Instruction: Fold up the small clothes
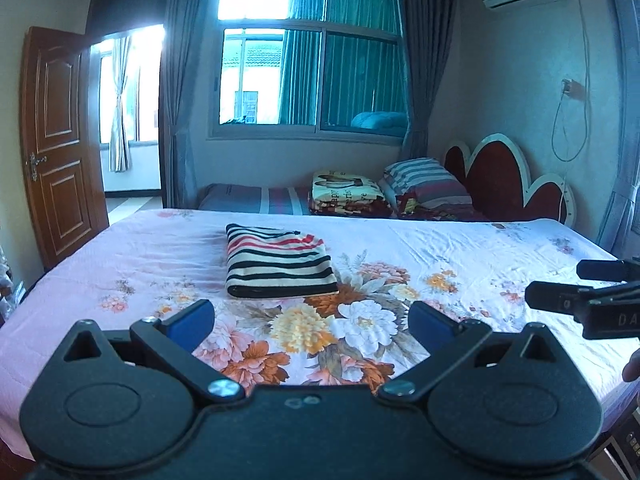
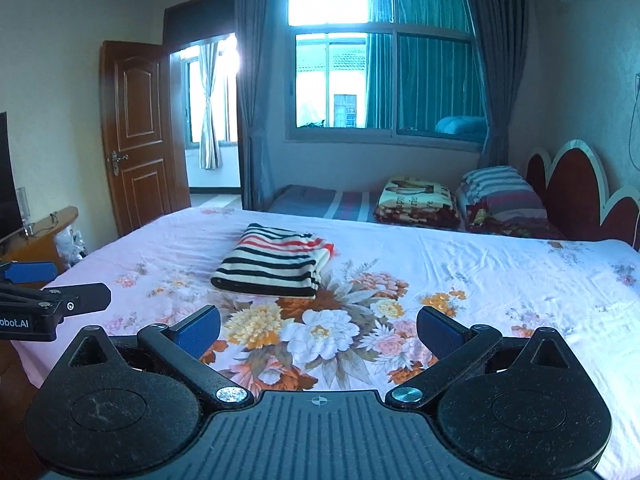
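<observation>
So you've got the whole bed (image 1: 460, 248) in front of you, pink floral sheet (image 2: 480, 276) pulled fairly flat, with a folded blanket (image 1: 346, 196) and a striped pillow (image 1: 424, 182) stacked way off at the far side by the headboard (image 1: 500, 184). None of that is in your way.

The one thing that matters is the striped garment (image 1: 276, 262). It's lying on the sheet already squared up into a tidy rectangle, well apart from both tools and a bit left of the big flower print. To me that reads as folded and done, so you're probably between pieces or finished.

If you do want another fold or a nudge, here's the geometry: from your left gripper (image 1: 310, 322) it sits straight ahead and slightly left, with its long axis running away from you toward the window. From your right gripper (image 2: 318, 326) it's ahead and off to the left, lying on a slant. So I'd judge the left one lines up better, and the thick folded edge is the near one facing you.

Both claws are spread wide with nothing between the blue pads (image 2: 198, 330), hovering above the near edge of the bed, side by side.
</observation>
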